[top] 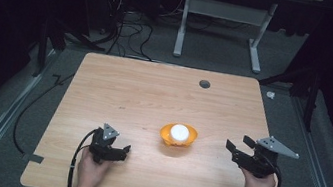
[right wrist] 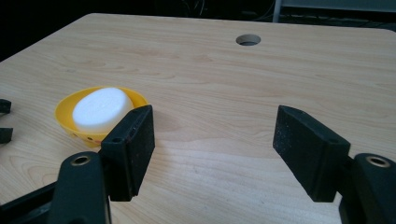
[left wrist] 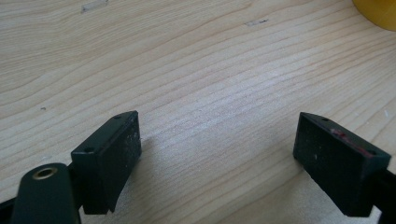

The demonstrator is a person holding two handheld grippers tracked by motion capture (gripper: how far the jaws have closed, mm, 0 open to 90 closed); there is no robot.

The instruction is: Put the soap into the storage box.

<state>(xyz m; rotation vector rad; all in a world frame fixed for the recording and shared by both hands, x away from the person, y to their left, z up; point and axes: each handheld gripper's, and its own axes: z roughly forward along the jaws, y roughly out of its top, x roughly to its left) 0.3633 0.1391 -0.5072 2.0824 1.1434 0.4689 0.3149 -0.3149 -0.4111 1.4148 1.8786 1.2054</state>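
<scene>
A yellow bowl (top: 177,137) sits near the middle of the wooden table (top: 154,96), holding a white round block (top: 180,132). My left gripper (top: 125,151) rests low at the front left, open, with bare wood between its jaws (left wrist: 217,149); the bowl's rim (left wrist: 380,13) peeks in at the top right corner of its view. My right gripper (top: 238,145) is held at the front right, open and empty (right wrist: 212,149). In its view the bowl (right wrist: 84,130) with the white block (right wrist: 102,108) lies just left of its left jaw.
A round cable hole (top: 204,84) is set in the tabletop at the back right (right wrist: 248,39). Cables and a white desk frame (top: 223,11) stand on the floor beyond the table. The left gripper's fingertips (right wrist: 3,106) show at the left edge of the right gripper view.
</scene>
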